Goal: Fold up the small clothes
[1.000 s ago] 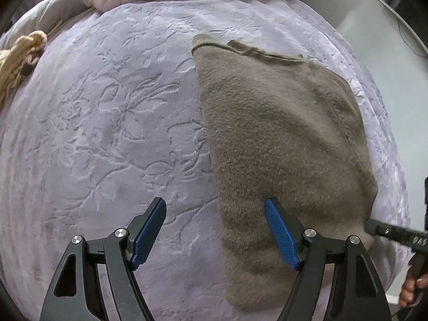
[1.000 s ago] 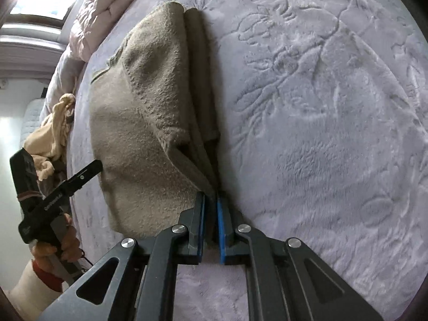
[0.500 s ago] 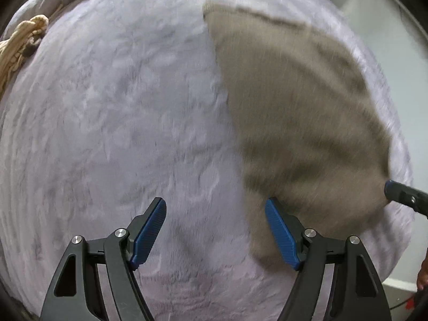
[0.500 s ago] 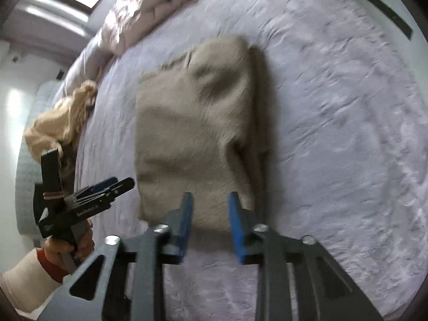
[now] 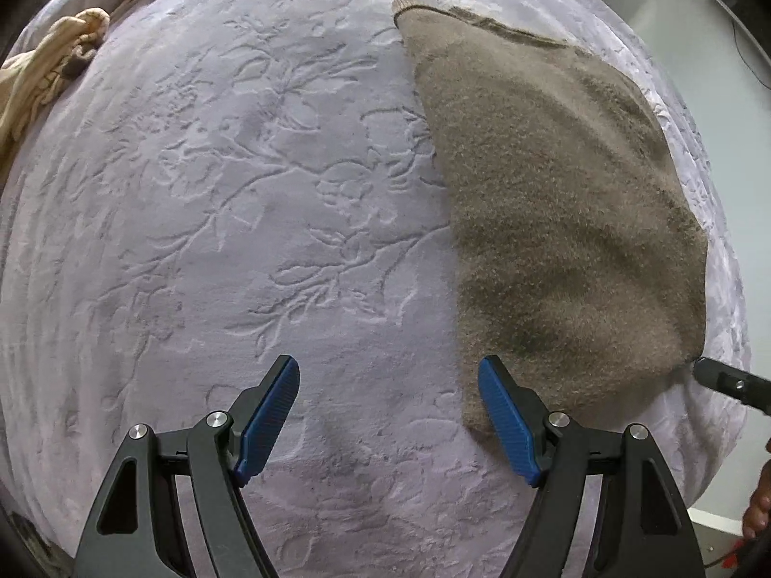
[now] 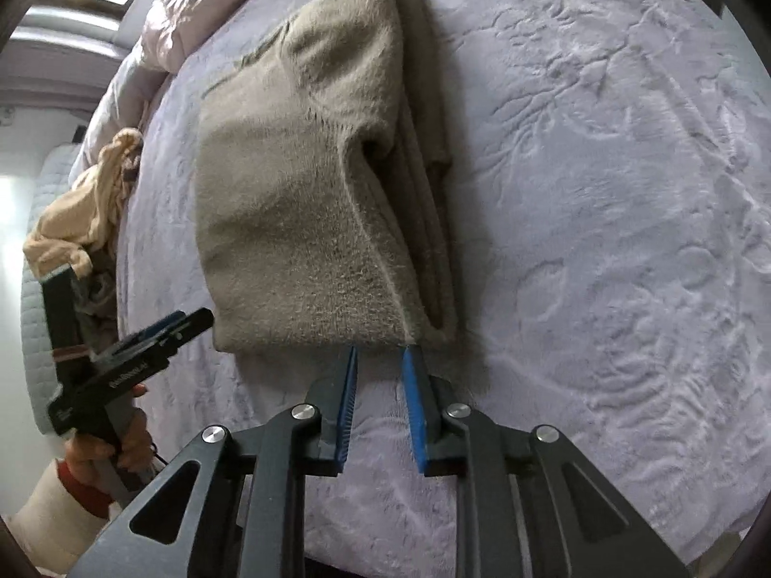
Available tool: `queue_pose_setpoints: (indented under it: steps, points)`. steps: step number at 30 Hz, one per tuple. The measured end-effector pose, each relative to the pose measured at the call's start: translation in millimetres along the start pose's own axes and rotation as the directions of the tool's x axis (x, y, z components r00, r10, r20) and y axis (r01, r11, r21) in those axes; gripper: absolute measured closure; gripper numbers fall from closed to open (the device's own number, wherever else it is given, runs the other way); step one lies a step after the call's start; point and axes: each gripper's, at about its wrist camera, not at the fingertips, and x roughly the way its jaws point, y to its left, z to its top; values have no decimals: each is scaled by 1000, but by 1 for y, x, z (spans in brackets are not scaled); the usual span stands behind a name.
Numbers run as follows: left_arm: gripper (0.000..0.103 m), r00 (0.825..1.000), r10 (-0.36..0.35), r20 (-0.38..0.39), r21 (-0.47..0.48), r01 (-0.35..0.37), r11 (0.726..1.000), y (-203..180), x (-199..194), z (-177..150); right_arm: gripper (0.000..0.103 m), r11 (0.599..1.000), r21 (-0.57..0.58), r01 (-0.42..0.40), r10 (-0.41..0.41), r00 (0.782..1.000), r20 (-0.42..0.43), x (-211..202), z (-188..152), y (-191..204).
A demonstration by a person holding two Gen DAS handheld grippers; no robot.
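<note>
On the lilac embossed bedspread, left wrist view: folded tan sweater lay right of centre. Left gripper hung w/ jaws wide apart, nothing between them; its right finger overlapped the sweater's near corner. Beige cloth pile at far left edge, well apart. Tip of other tool at right edge.

Right wrist view: right gripper had just been opening, jaws slightly apart, nothing in between, tips just short of the sweater hem. Pink duvet beyond. Person's hand held left gripper at lower left.
</note>
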Motion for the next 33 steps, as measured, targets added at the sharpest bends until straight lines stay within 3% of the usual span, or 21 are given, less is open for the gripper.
queue_pose_setpoints:
  steps: [1,2,4,6,10,12,17,20,25,33]
  points:
    - [25,1000,-2,3,-2,2,1000,3,-3,-2,78,1000,8,-6,6,1000,5,-3,0,-1]
    - [12,1000,-2,3,-3,2,1000,4,-7,0,74,1000,19,-14,14,1000,12,-7,0,-2]
    - [1,1000,7,10,-3,-7,1000,4,-10,0,64,1000,24,-11,11,1000,25,-12,1,-3]
    - [1,1000,11,14,6,-11,1000,6,-15,0,57,1000,23,-15,15,999,30,-14,3,-2]
    - [1,1000,9,3,1,-9,1000,9,-12,1,55,1000,23,-17,16,999,35,-14,9,3]
    - [1,1000,6,-4,-5,-6,1000,9,-11,4,45,1000,24,-18,17,999,38,-12,13,5]
    - [1,999,4,-38,-17,-5,1000,8,3,11,43,1000,21,-22,21,999,47,-12,20,5]
    - [1,995,-69,-66,-36,66,997,8,10,16,43,1000,17,-24,23,998,52,-14,25,2]
    - [1,983,-184,-23,-64,182,981,7,2,41,38,999,-6,-34,34,996,78,-20,50,-3]
    - [1,977,-210,-31,-38,209,977,-11,12,68,37,997,0,-75,75,994,73,-11,106,-13]
